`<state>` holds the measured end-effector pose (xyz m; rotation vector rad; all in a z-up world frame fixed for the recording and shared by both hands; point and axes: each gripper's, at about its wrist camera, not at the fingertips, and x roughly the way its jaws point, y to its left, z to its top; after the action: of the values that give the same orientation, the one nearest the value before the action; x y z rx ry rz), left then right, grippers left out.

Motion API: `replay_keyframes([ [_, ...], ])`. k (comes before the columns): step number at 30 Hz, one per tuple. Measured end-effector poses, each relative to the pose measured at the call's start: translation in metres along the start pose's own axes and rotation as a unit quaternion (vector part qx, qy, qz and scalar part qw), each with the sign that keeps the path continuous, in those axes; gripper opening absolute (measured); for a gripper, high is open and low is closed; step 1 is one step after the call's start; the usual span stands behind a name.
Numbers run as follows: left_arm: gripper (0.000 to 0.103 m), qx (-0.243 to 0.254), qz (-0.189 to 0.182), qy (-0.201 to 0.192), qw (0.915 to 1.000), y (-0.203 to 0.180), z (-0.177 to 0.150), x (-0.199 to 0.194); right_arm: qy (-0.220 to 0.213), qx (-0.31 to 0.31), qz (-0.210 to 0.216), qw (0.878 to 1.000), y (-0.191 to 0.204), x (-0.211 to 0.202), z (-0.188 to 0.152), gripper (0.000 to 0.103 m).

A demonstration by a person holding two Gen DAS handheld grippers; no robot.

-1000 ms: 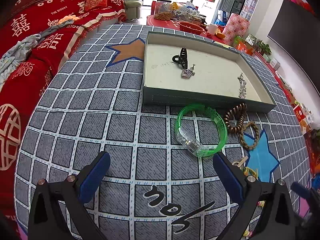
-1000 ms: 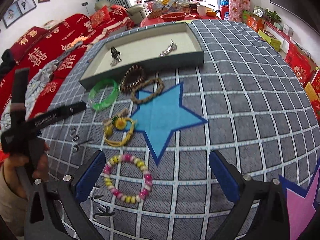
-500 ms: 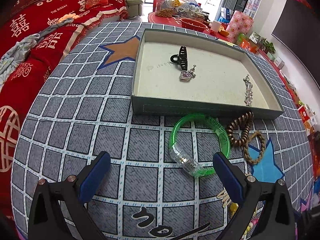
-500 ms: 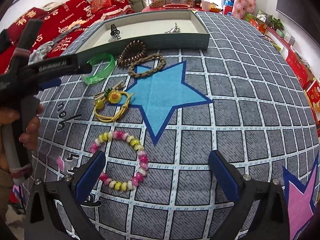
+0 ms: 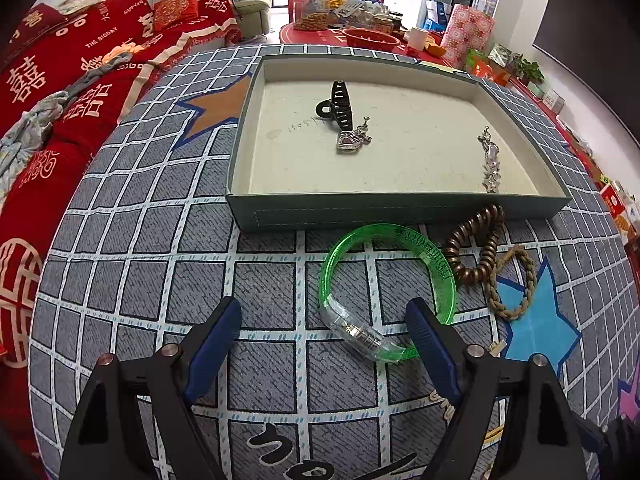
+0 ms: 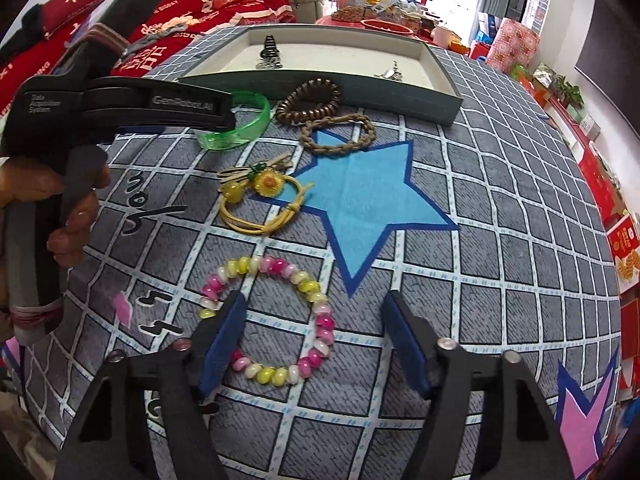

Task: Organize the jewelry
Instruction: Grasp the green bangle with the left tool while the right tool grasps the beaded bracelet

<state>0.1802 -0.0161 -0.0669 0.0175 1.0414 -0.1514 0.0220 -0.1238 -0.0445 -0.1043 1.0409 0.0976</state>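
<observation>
My left gripper point(image 5: 324, 316) is open, its jaws either side of the near part of a green plastic bangle point(image 5: 424, 252) lying just before the grey tray point(image 5: 360, 212). The tray holds a black hair claw point(image 5: 338, 104), a heart pendant point(image 5: 350, 140) and a silver chain point(image 5: 490, 160). My right gripper point(image 6: 316, 316) is open over a pink-and-yellow bead bracelet point(image 6: 272, 374), its left pad on the bracelet's left side. The left gripper's body point(image 6: 132, 108) shows in the right wrist view, over the bangle point(image 6: 240, 128).
Brown bead bracelet point(image 5: 476, 240) and braided rope bracelet point(image 5: 516, 284) lie right of the bangle. A yellow cord bracelet with sunflower point(image 6: 260, 196) lies between the bangle and bead bracelet. A red sofa point(image 5: 60, 80) is left; a cluttered red table point(image 5: 360, 20) is behind the tray.
My left gripper has moved forward and right to the green bangle. My right gripper has moved forward and left over the pink-and-yellow bracelet. Both jaws have narrowed somewhat.
</observation>
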Motion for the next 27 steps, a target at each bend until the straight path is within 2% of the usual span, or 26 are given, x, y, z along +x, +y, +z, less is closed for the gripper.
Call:
replay_keyframes([
  [2, 0.082, 0.017, 0.006, 0.000, 0.9998, -0.004, 0.000, 0.000, 0.002, -0.006, 0.004, 1.000, 0.004, 0.000, 0.001, 0.059],
  [6, 0.069, 0.035, 0.005, -0.001, 0.9994, -0.008, 0.001, -0.002, 0.010, -0.012, 0.007, 1.000, 0.008, 0.001, 0.005, 0.053],
  [9, 0.053, 0.043, -0.001, -0.002, 0.9991, -0.009, 0.001, -0.004, 0.012, -0.015, 0.010, 1.000, 0.011, 0.000, 0.006, 0.047],
  [11, 0.037, 0.047, -0.002, -0.003, 0.9989, -0.009, 0.000, -0.006, 0.011, -0.019, 0.010, 1.000, 0.015, -0.001, 0.005, 0.032],
  [12, 0.033, 0.047, -0.004, -0.005, 0.9989, -0.008, -0.001, -0.007, 0.010, -0.019, 0.010, 1.000, 0.017, 0.000, 0.007, 0.027],
  [13, 0.025, 0.045, -0.012, -0.005, 0.9989, -0.006, -0.002, -0.008, 0.009, -0.019, 0.010, 1.000, 0.018, 0.000, 0.007, 0.015],
  [14, 0.023, 0.043, -0.018, -0.005, 0.9989, -0.005, -0.003, -0.009, 0.008, -0.017, 0.011, 1.000, 0.018, 0.000, 0.007, 0.011],
  [27, 0.023, 0.039, -0.045, -0.036, 0.9976, 0.010, -0.021, -0.040, -0.026, 0.051, 0.029, 0.998, -0.023, -0.023, 0.007, 0.010],
])
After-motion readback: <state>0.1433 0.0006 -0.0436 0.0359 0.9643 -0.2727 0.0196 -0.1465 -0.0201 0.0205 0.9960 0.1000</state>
